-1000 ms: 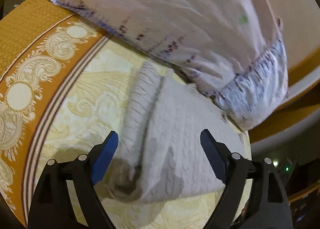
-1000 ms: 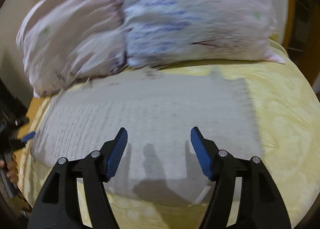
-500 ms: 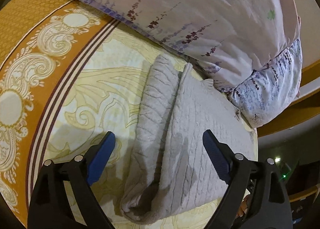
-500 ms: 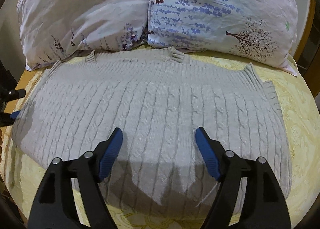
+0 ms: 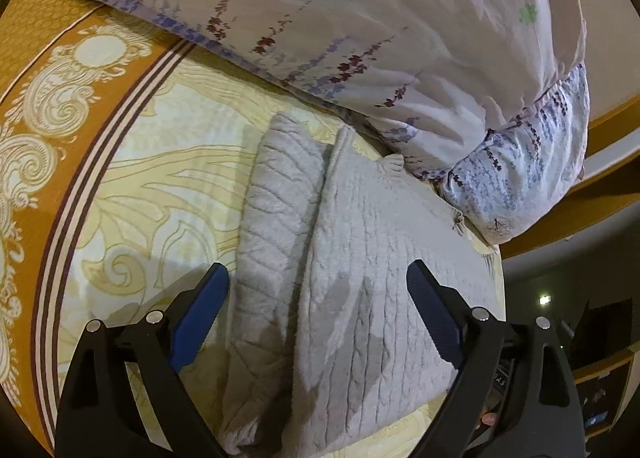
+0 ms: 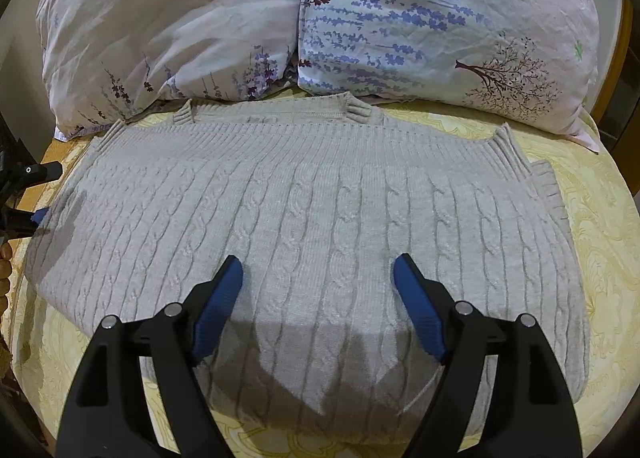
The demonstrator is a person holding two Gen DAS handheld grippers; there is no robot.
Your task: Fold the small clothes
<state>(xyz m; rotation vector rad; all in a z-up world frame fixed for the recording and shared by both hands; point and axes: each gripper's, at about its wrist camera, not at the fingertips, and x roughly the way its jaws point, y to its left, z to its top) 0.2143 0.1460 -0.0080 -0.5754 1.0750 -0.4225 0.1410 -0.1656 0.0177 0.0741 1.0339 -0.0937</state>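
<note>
Evidently the grey cable-knit sweater (image 6: pixel 320 225) is spread wide across the frame's middle below the pillows (image 6: pixel 320 17), its folded end lying between the gaping, empty left gripper (image 5: pixel 318 310), while the right gripper (image 6: pixel 318 298), equally wide, is held above its centre.

No wording, brand, number or sign can be read anywhere. In the left wrist view, a small dark tag (image 5: pixel 500 380) beside the gripper's right finger carries a few pale letters, too small and blurred to make out.
</note>
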